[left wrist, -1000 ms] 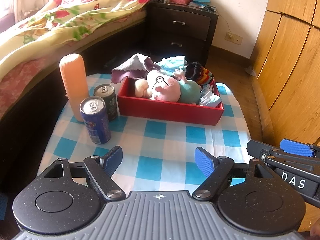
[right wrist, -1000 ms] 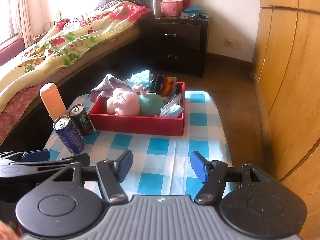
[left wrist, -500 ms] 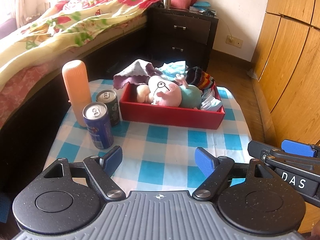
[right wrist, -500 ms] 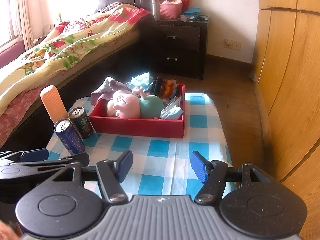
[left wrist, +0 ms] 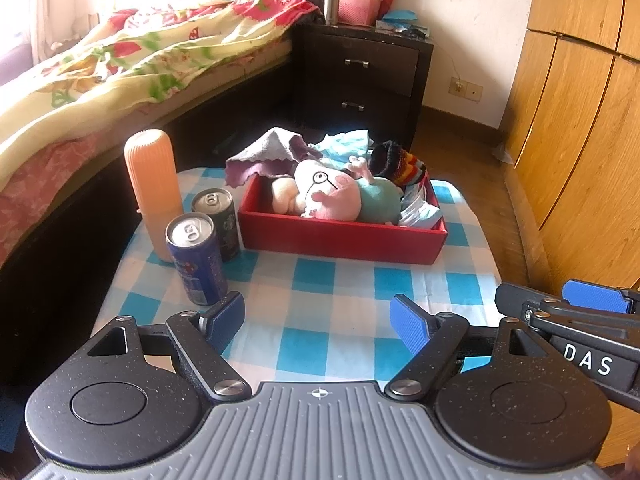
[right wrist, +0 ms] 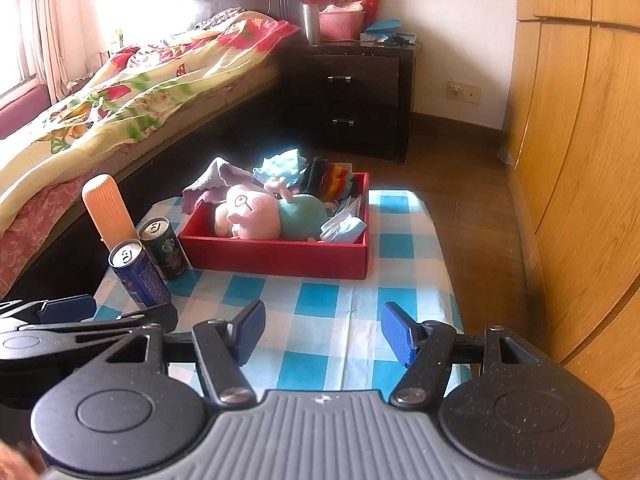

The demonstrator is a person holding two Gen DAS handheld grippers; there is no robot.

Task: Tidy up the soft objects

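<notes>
The red box [left wrist: 340, 240] serves as the landmark; it sits on the far half of the bench [left wrist: 332, 320], which is covered by a blue-and-white checked cloth. Inside the box lies a pink plush toy [left wrist: 332, 196] in a teal garment, on its side; behind it, at the box's far edge, are a purple cloth [left wrist: 264, 152] draped over the far-left corner, a light-blue cloth [left wrist: 344, 142] and a dark striped knitted item [left wrist: 396, 164]; at the box's right end lie pale blue-and-white packets [left wrist: 420, 210] — their exact kind cannot be told.

To the left of the box stand three upright things: a dark green can [left wrist: 218, 220] just beside the box wall, a blue can [left wrist: 196, 260] nearer the camera, and a tall orange cylinder [left wrist: 154, 192] behind both.

On the near side of the box, well apart from it, the left hand-held gripper [left wrist: 318, 318] hovers over the cloth with its blue pads set wide and nothing between them; the right hand-held gripper [right wrist: 322, 330] hovers likewise, pads parted at a moderate width and empty. Each gripper shows at the edge of the other's view — side by side, not touching.

Beyond the box stand a bed [right wrist: 120, 92] and a dark nightstand [right wrist: 352, 92].
</notes>
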